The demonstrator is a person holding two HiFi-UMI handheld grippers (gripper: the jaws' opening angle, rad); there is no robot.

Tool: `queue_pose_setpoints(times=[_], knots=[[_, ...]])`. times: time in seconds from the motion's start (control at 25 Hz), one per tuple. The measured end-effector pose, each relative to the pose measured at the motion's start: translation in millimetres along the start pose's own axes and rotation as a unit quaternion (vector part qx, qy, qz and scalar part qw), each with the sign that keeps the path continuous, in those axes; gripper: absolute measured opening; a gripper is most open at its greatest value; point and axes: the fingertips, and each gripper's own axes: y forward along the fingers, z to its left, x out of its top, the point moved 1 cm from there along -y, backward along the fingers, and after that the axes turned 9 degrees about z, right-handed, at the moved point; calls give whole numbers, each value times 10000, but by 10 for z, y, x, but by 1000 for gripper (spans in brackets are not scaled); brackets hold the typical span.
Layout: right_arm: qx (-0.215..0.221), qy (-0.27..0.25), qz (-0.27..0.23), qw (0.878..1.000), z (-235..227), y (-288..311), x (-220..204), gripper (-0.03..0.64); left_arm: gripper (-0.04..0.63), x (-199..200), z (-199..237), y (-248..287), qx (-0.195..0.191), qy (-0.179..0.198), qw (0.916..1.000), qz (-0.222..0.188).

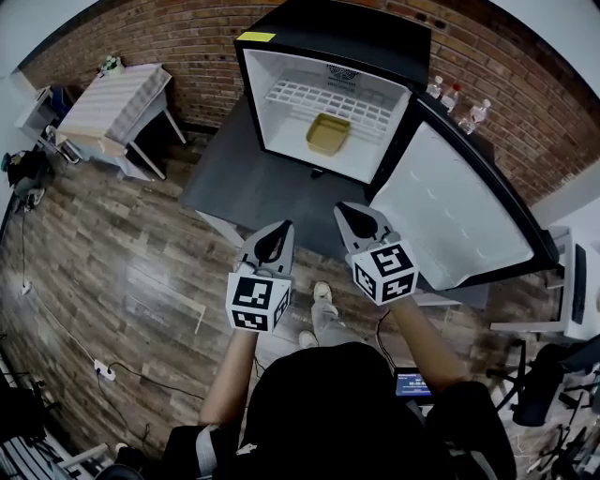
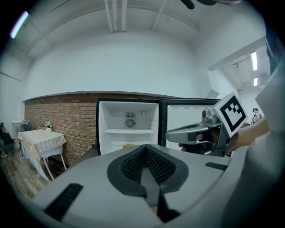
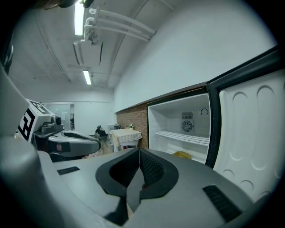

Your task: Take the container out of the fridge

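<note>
While you were lining up on the fridge, your left claw [image 2: 145, 153] had its jaws pressed together with nothing between them. Your right claw [image 3: 139, 167] was the same, closed and empty. Both hung side by side in front of you, pointing at the opening and well short of it. I'd call that the approach step: nothing grabbed yet, pretty much the whole job left.

The shallow yellow rectangular plastic container [image 1: 328, 133] sat on the floor of the small black mini fridge with the white inside [image 1: 347, 28], near the middle, under the white grid shelf [image 1: 319, 97]. For the next move you'd have needed to spread a claw's jaws before going in. Then you'd come in low beneath that shelf and take the container by a side wall or rim.

Around it, the fridge's white-lined door [image 1: 459, 211] stood swung wide on your right, so it blocked nothing, though your right claw was the nearer one to it. The fridge stood on a dark grey low platform [image 1: 234, 183] whose front part lay between you and the opening, so you'd have had to reach over that. A few clear plastic bottles [image 1: 459, 101] stood behind the door by the red brick wall [image 1: 169, 42]. A small table with a pale striped cloth [image 1: 117, 103] was off to the left, out of the way.
</note>
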Motion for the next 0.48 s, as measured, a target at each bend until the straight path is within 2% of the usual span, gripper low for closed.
queue_pose_setpoints(times=[0.48], knots=[[37, 41, 253, 9997, -519, 748, 69, 41, 12, 112, 406, 763, -54, -89, 9997, 209]])
